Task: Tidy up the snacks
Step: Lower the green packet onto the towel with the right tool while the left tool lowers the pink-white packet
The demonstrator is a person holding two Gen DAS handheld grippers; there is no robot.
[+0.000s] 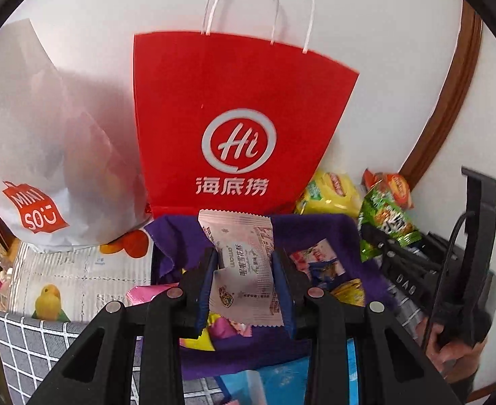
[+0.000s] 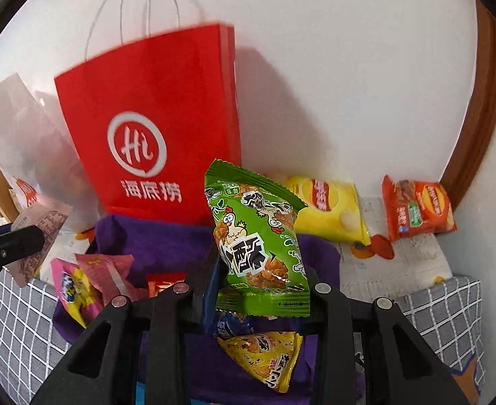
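My left gripper [image 1: 244, 270] is shut on a pale pink snack packet [image 1: 244, 270], held upright above a purple cloth [image 1: 315, 229] strewn with small snacks. My right gripper [image 2: 258, 270] is shut on a green chicken-print snack packet [image 2: 258, 236], also lifted over the purple cloth [image 2: 167, 243]. In the left wrist view the right gripper's body [image 1: 463, 270] shows at the right edge with the green packet [image 1: 386, 222]. The left gripper's tip and pink packet [image 2: 42, 229] show at the left edge of the right wrist view.
A red paper bag [image 1: 234, 128] [image 2: 153, 135] stands against the white wall, with a white Miniso bag [image 1: 35, 155] to its left. Yellow [image 2: 328, 206] and orange [image 2: 416, 206] chip bags lie at the back right. A yellow snack [image 2: 264, 361] and pink packets [image 2: 86, 280] lie on the cloth.
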